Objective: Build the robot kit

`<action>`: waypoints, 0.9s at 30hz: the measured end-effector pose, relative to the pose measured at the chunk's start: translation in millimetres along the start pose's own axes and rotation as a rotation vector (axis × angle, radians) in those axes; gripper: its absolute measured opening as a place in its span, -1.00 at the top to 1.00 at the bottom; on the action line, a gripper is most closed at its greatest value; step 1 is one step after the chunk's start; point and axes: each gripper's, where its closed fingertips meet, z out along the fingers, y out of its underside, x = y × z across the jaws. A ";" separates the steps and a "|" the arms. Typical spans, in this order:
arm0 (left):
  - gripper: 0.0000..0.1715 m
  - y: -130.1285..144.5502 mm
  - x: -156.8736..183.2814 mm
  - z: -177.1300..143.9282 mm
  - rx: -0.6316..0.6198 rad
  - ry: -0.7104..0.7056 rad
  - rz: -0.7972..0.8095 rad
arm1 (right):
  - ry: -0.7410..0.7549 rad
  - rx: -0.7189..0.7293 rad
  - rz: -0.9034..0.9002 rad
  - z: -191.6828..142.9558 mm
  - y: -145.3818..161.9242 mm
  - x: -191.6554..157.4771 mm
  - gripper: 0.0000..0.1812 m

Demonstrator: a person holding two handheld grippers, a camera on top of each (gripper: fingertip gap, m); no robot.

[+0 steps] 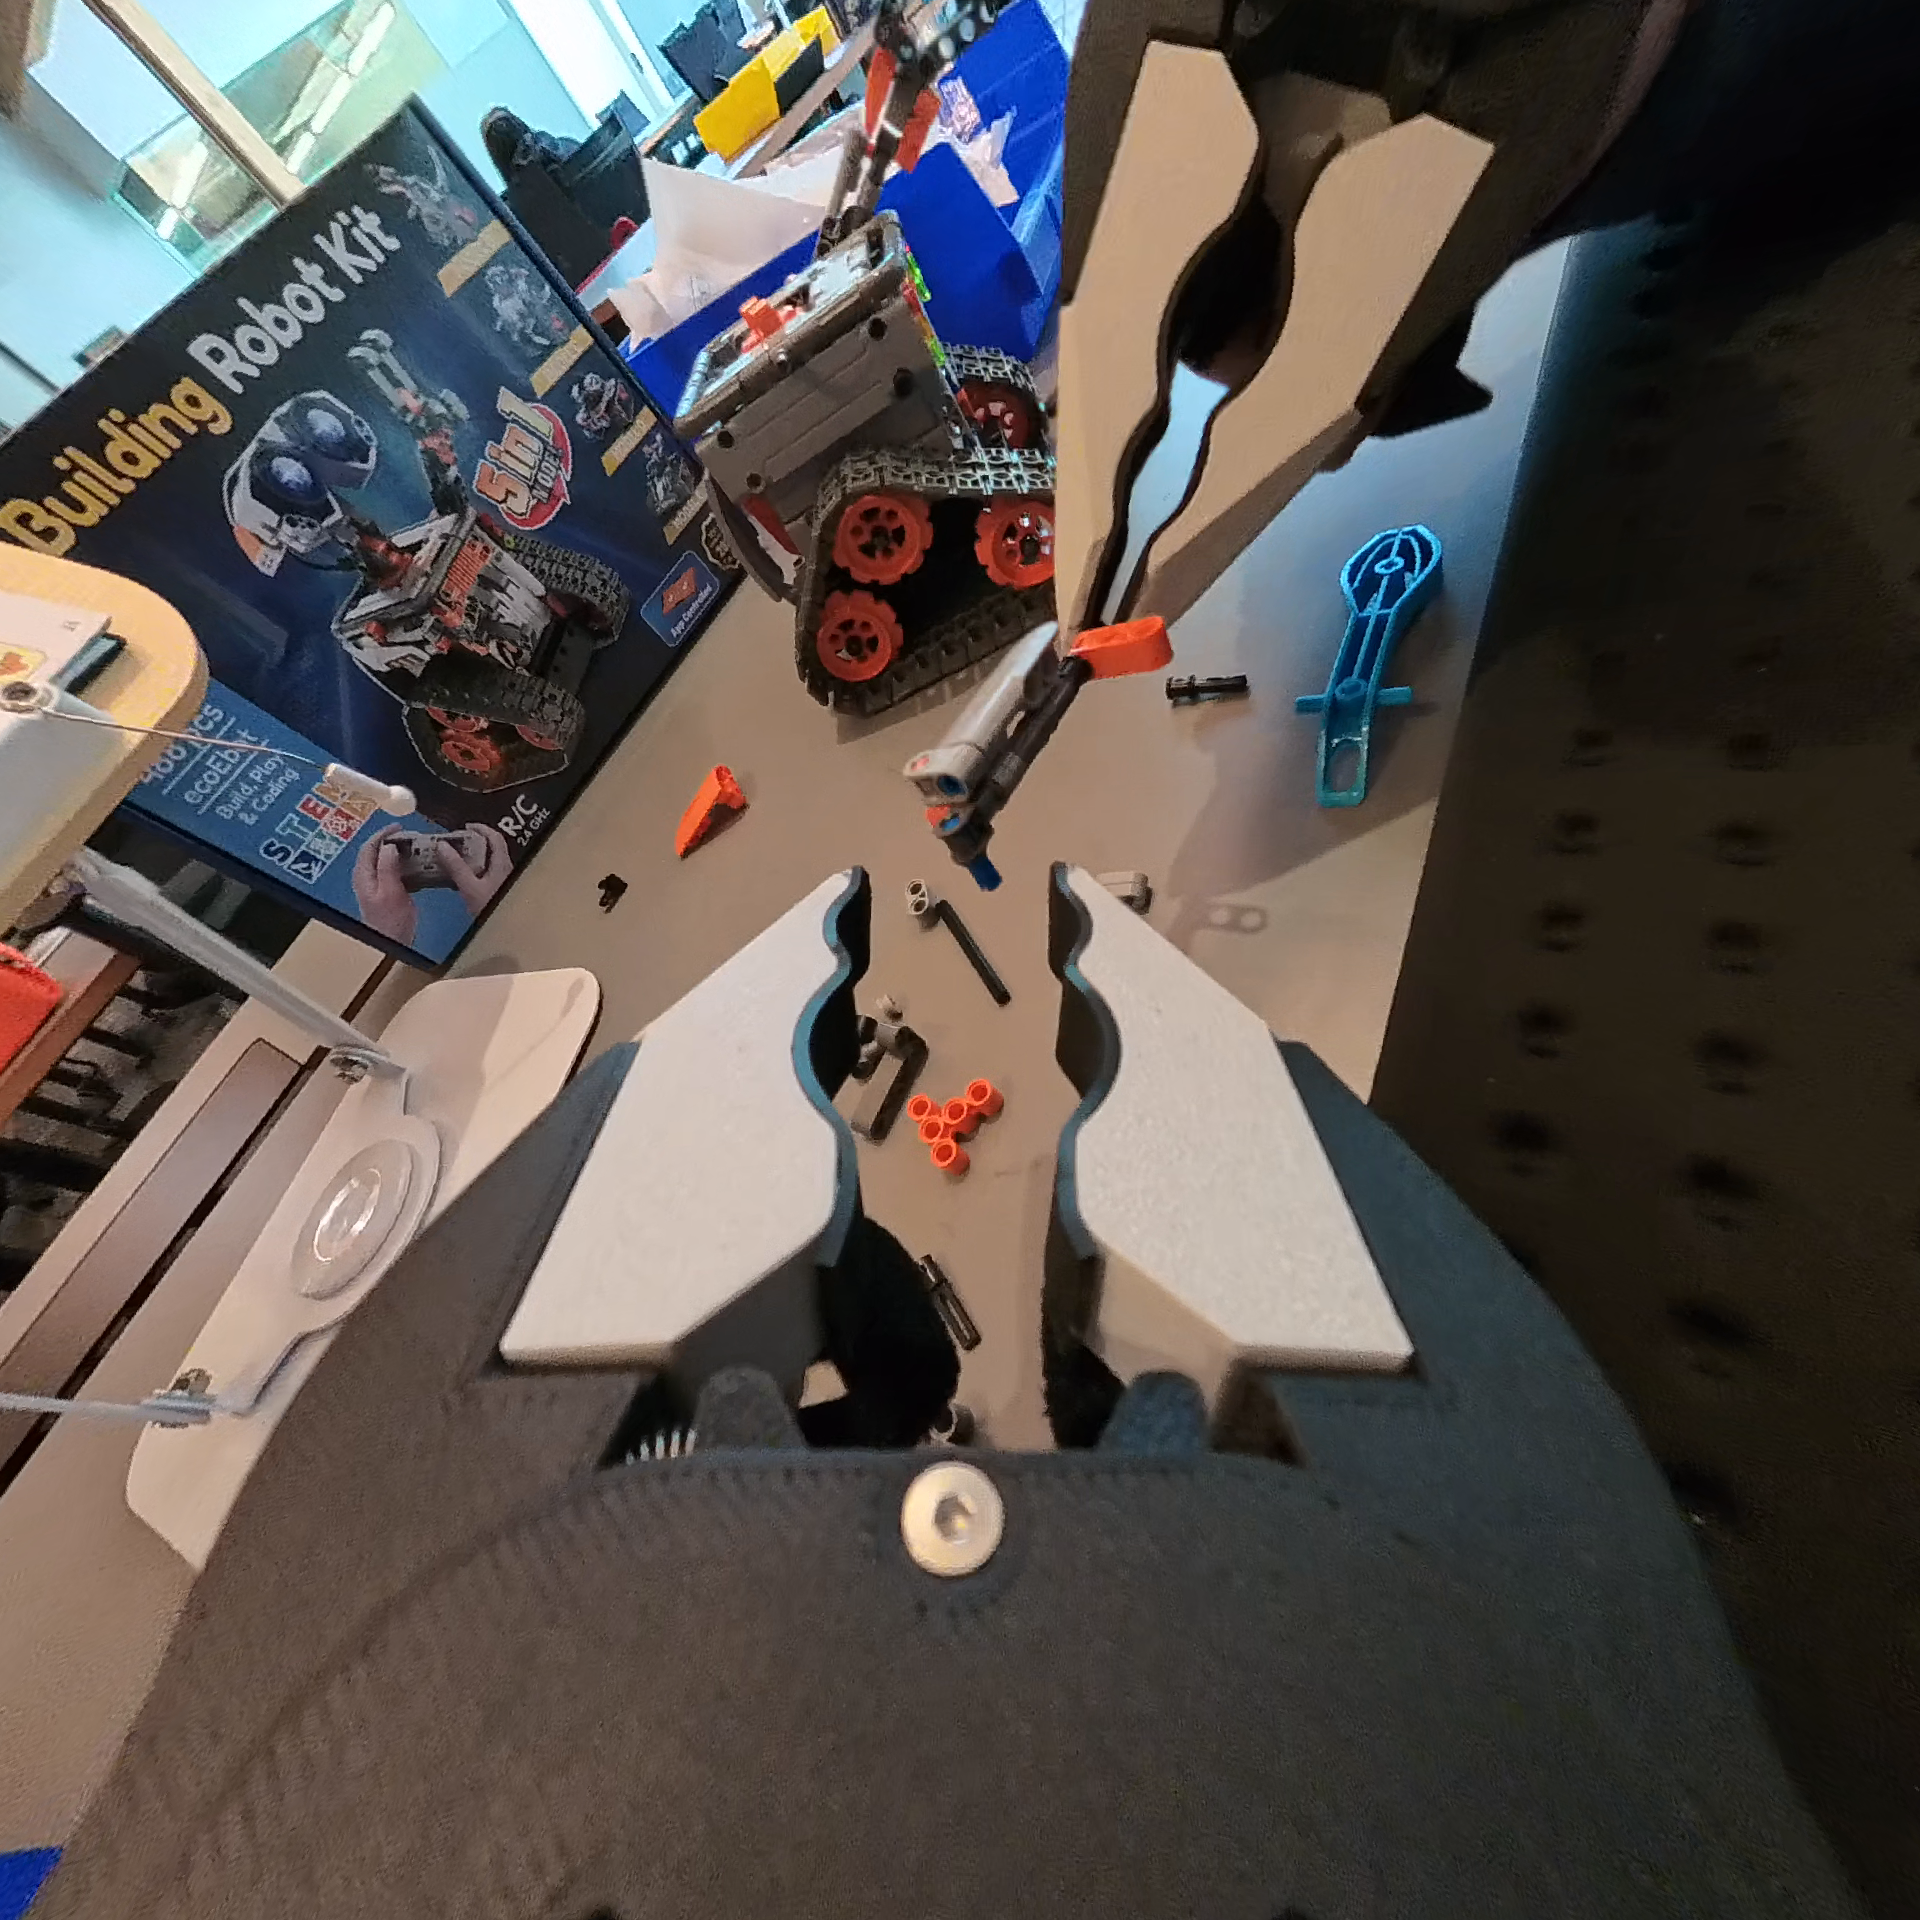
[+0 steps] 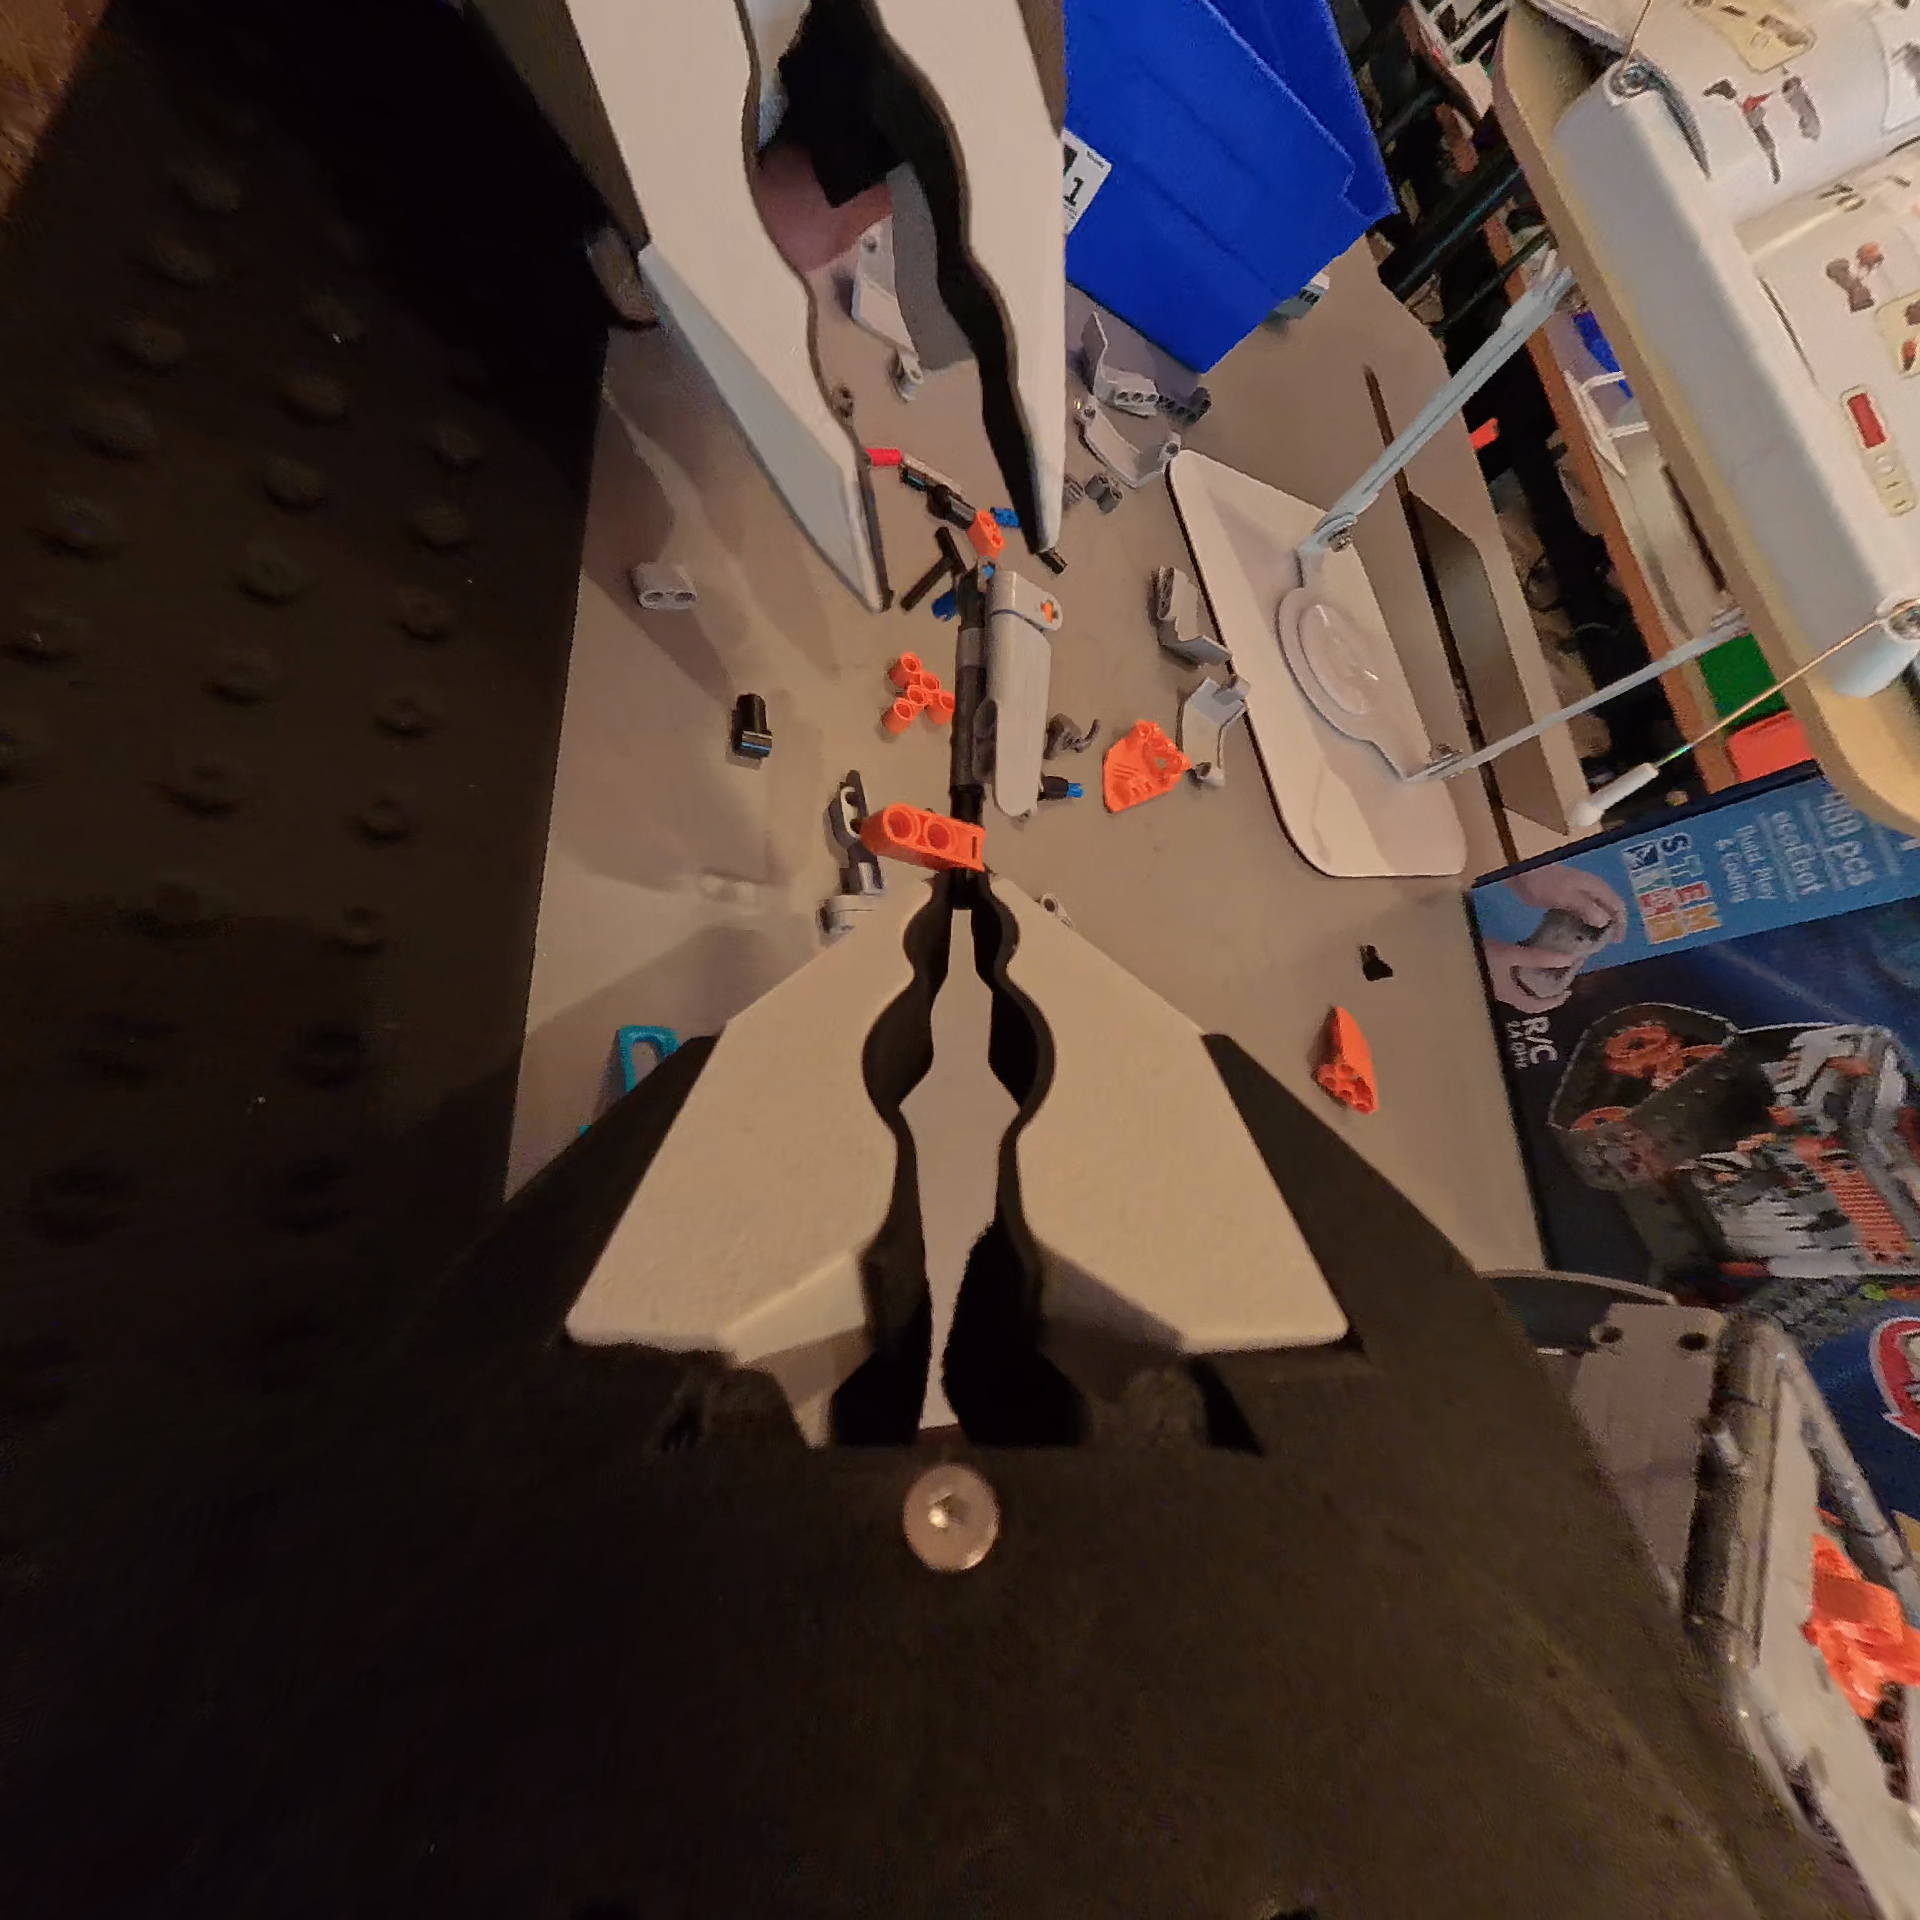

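Right gripper clamped on a black axle carrying grey and orange bricks, held out ahead of its tips. Left gripper gapes, empty, hovering over desk; orange connector lies between its fingers.

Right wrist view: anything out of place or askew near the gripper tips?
Nothing looks damaged or spilled. The right gripper is shut on a black axle assembly carrying an orange connector and a grey panel, held above the table. Loose pieces lie scattered below, including an orange cluster. The left gripper is open.
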 end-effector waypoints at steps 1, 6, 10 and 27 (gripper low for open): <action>0.63 -0.1 -0.7 -0.3 0.004 0.000 -0.009 | 0.005 -0.003 -0.011 0.9 -0.2 -0.4 0.99; 0.63 1.5 -2.5 -0.5 0.006 0.007 -0.034 | 0.009 -0.002 -0.019 4.2 -0.3 -0.2 0.99; 0.63 1.4 -1.6 -0.9 0.007 0.007 -0.029 | 0.023 -0.011 -0.040 6.3 1.7 1.4 0.99; 0.73 2.2 5.8 4.6 0.002 0.061 -0.061 | 0.048 0.015 -0.157 11.9 -8.6 -1.1 0.99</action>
